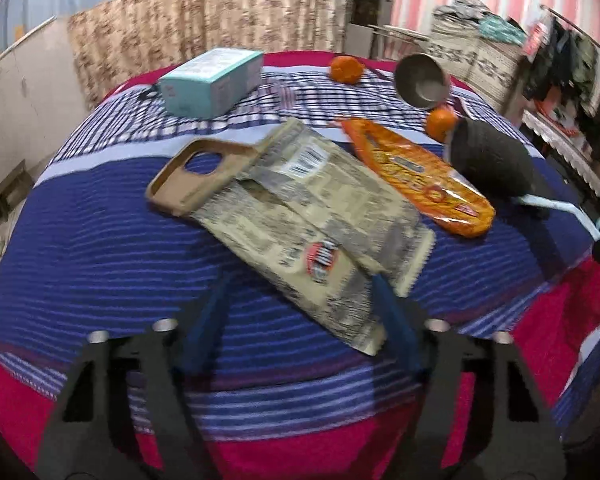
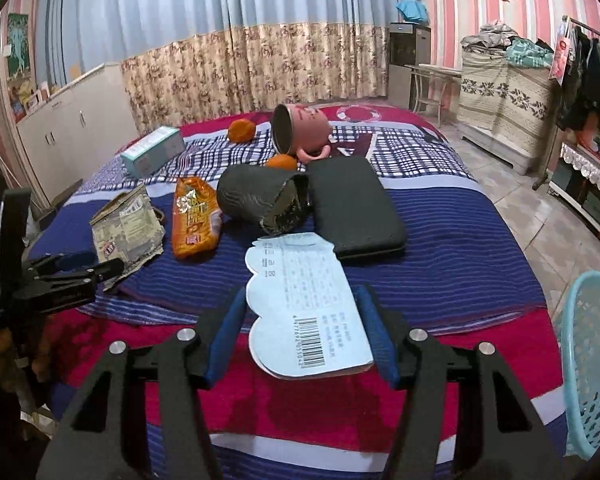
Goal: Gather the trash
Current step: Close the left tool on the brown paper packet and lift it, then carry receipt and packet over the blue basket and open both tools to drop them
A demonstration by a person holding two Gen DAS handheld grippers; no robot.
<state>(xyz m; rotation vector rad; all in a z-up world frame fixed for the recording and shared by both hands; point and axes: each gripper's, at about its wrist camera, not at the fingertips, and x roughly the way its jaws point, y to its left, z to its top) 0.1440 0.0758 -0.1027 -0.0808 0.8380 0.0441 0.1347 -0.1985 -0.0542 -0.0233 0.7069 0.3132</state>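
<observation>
A pale blue packet [image 2: 306,304] with a barcode sits nearest, lifted off the bed. Left of it lie a crumpled beige wrapper [image 2: 126,226] and an orange snack bag [image 2: 194,218]; a turquoise basket [image 2: 592,364] stands far right.

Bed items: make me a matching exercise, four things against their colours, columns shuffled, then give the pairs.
Things:
1. Mug
2. Snack wrapper
3. Basket
4. Phone case

Colours:
A. Tan
B. Pink
C. Light blue
D. Orange

Pairs: 1-B, 2-D, 3-C, 4-A
</observation>
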